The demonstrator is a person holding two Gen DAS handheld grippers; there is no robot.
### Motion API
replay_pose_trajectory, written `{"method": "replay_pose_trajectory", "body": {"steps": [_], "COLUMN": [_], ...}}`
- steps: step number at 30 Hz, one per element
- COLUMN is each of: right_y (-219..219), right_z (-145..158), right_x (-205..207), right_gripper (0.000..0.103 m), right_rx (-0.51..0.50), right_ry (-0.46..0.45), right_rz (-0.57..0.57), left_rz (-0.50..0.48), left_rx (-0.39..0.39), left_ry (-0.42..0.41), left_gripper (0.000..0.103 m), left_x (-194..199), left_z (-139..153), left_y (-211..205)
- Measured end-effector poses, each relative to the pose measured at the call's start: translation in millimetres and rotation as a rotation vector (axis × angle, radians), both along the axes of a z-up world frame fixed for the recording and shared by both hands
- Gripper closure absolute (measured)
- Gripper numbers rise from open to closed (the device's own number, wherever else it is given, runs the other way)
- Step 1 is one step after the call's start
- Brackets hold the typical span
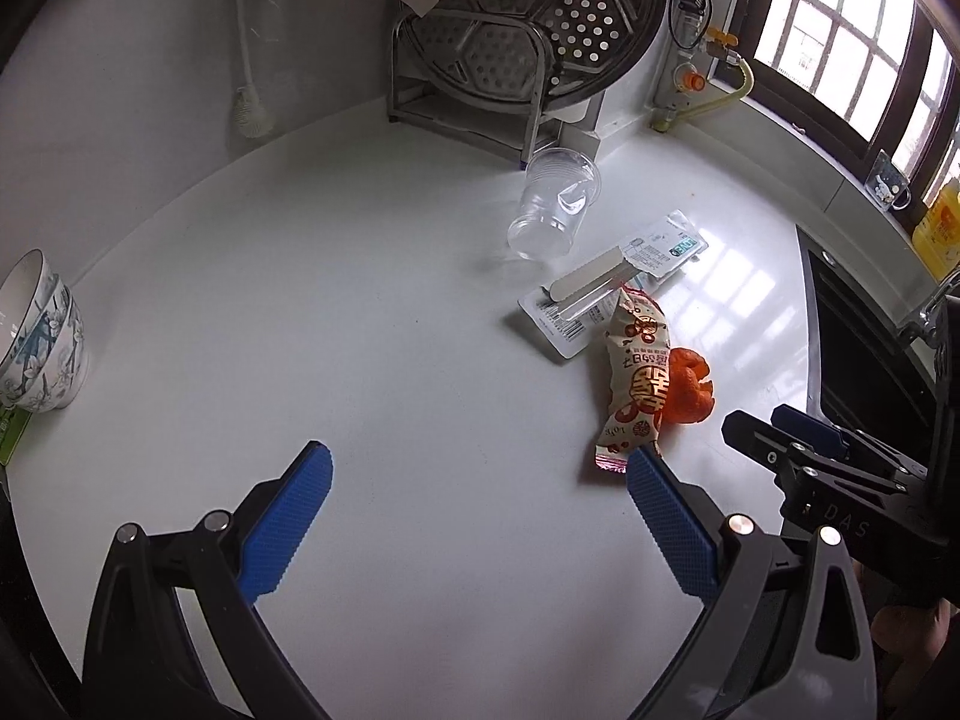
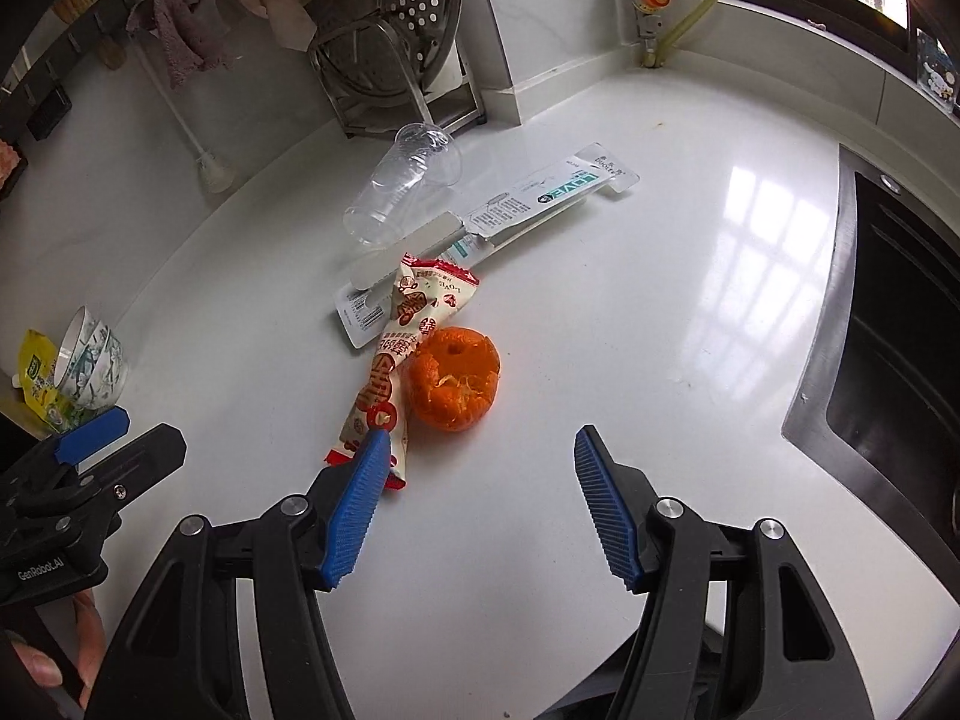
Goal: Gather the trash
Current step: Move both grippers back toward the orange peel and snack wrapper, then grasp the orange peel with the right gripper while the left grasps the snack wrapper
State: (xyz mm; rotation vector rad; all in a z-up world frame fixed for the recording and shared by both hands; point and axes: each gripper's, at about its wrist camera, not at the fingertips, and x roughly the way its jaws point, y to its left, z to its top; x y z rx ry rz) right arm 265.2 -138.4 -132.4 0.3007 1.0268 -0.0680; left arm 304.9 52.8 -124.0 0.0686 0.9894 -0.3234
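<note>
The white counter (image 2: 600, 330) is seen in both views, the sink (image 2: 900, 330) fully only from the right wrist. Trash is clustered mid-counter: toothbrush package (image 2: 528, 198), clear cup (image 2: 402, 186) on its side, snack wrapper (image 2: 408, 330), orange peel (image 2: 453, 384). Left gripper (image 1: 480, 468) and right gripper (image 2: 480, 450) are both held spread apart, empty.

Clear plastic cup (image 2: 403, 186), glossy countertop (image 2: 660, 312)

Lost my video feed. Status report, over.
Both tools open, empty: left, right. Snack wrapper, orange peel, cup on counter. Nothing blocking.
</note>
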Motion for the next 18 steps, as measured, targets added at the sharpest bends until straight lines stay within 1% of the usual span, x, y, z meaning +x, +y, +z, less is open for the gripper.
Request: {"method": "replay_pose_trajectory", "body": {"steps": [4,9,15,18], "right_y": [1,5,7,9], "right_z": [-10,-17,-25,-25], "right_x": [15,26,30,29], "right_gripper": [0.042,0.042,0.042,0.052], "right_rx": [-0.002,-0.017,-0.029,-0.021], "right_ry": [0.008,0.011,0.018,0.007], "right_rz": [-0.001,0.009,0.020,0.034], "left_rz": [-0.001,0.001,-0.018,-0.023], "left_rx": [0.045,0.044,0.040,0.040], "left_ry": [0.005,0.010,0.023,0.021], "left_gripper": [0.006,0.006,0.006,0.006], "left_x": [7,13,17,17], "left_z": [-10,-18,-25,-26], "left_y": [-3,0,-5,-7]}}
